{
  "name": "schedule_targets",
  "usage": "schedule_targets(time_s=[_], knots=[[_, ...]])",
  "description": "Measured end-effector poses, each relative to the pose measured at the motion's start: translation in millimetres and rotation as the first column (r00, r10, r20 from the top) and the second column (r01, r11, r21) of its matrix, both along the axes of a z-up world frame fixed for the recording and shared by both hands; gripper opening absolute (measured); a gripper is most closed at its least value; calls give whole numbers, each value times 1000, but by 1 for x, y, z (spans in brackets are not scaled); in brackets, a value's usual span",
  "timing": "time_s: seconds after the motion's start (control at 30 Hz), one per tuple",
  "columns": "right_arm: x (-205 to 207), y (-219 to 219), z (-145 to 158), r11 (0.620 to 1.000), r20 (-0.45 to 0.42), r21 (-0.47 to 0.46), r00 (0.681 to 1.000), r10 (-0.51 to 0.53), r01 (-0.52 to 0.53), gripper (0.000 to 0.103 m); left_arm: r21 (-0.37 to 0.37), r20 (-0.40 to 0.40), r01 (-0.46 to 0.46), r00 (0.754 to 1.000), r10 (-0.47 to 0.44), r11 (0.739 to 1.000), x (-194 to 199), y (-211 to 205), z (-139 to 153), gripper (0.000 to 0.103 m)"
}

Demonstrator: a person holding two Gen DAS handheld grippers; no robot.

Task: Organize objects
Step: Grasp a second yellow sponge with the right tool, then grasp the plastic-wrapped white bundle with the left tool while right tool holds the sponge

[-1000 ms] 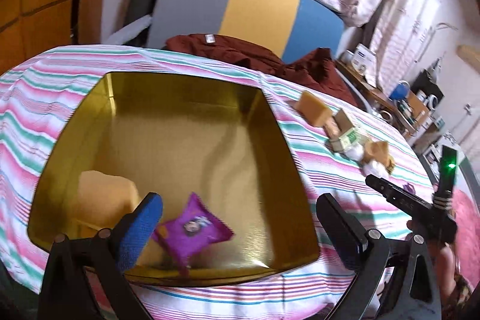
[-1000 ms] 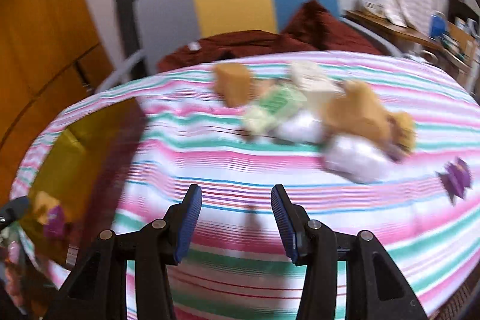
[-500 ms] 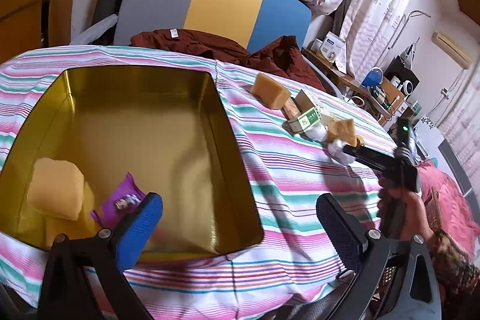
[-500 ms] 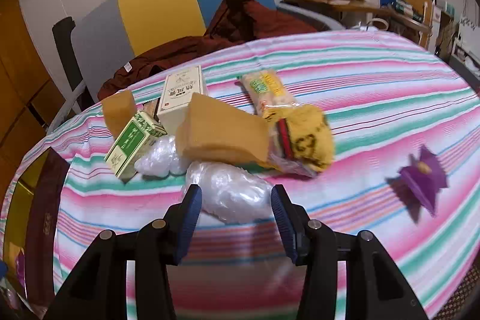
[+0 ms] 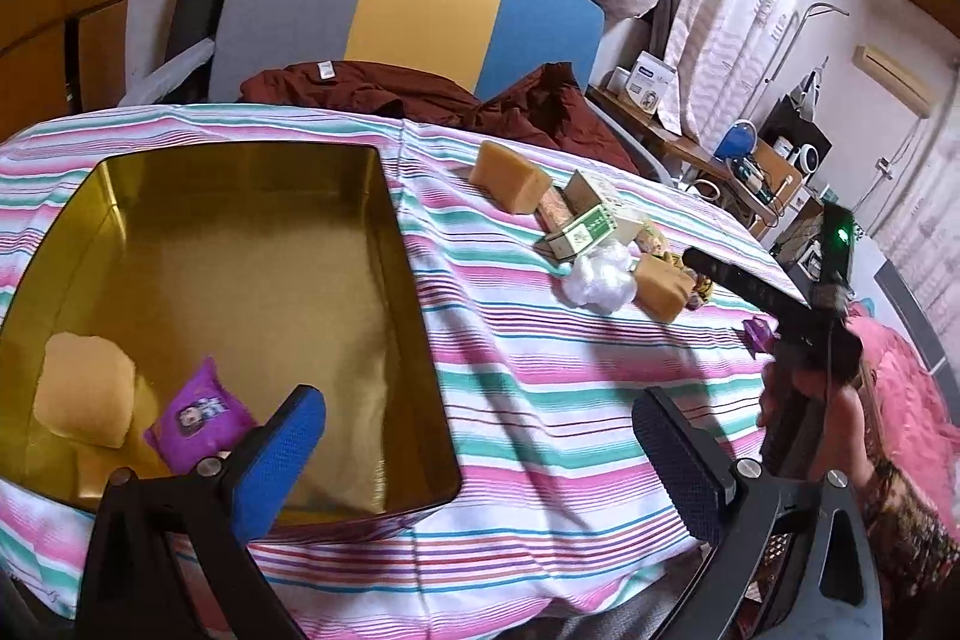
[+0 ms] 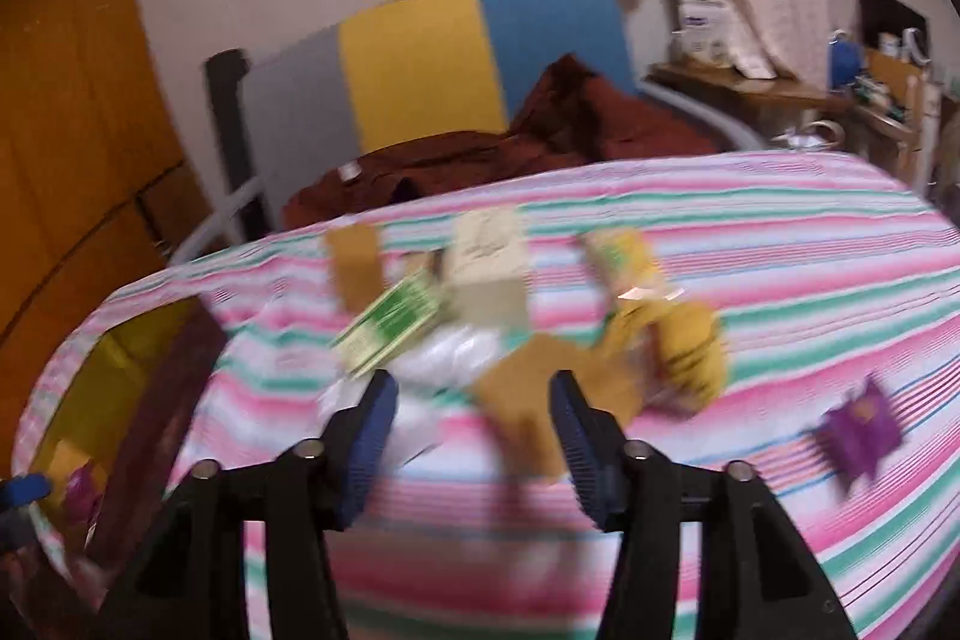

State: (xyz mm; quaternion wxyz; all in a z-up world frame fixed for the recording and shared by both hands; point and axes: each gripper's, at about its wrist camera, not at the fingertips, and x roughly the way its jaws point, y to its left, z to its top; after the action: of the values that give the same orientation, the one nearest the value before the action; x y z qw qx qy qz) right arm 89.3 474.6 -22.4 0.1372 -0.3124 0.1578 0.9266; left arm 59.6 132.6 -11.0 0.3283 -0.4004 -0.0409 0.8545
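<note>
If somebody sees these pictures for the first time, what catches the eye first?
First, the big gold tin on the striped tablecloth, with a purple snack packet and a yellow sponge inside. Next, the pile of sponges, boxes and wrappers to its right.

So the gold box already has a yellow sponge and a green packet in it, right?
Not quite. The packet in the gold box is purple, not green. The left wrist view shows it lying beside the yellow sponge in the box's near corner.
</note>
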Motion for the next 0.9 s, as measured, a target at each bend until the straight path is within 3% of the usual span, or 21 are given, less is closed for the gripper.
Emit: schedule_targets(time_s=[0.07, 0.23, 0.33, 0.43, 0.57, 0.77, 0.9], knots=[[-10, 9, -4, 1000, 28, -28, 1000, 3, -2, 72, 4, 5, 9, 1000, -9, 1000, 1, 5, 0, 103], [-39, 10, -27, 996, 151, 55, 987, 60, -69, 72, -12, -1, 57, 998, -57, 998, 10, 21, 4, 103], [-48, 20, -42, 994, 195, 58, 977, 84, -97, 72, -38, -28, 79, 996, -80, 996, 16, 28, 7, 103], [-46, 25, -49, 993, 177, 25, 978, 111, -117, 72, -44, -26, 93, 995, -94, 995, 16, 32, 7, 103], [-35, 18, -56, 993, 160, 58, 983, 91, -101, 66, -61, -10, 98, 995, -99, 993, 10, 45, 7, 103], [-10, 23, -55, 1000, 71, 14, 997, 10, -11, 58, -96, -19, 56, 998, -58, 994, -7, 68, 11, 103], [4, 20, -46, 997, -3, 56, 998, -55, 55, 58, -128, -17, 47, 999, -49, 991, -19, 93, 6, 103]])
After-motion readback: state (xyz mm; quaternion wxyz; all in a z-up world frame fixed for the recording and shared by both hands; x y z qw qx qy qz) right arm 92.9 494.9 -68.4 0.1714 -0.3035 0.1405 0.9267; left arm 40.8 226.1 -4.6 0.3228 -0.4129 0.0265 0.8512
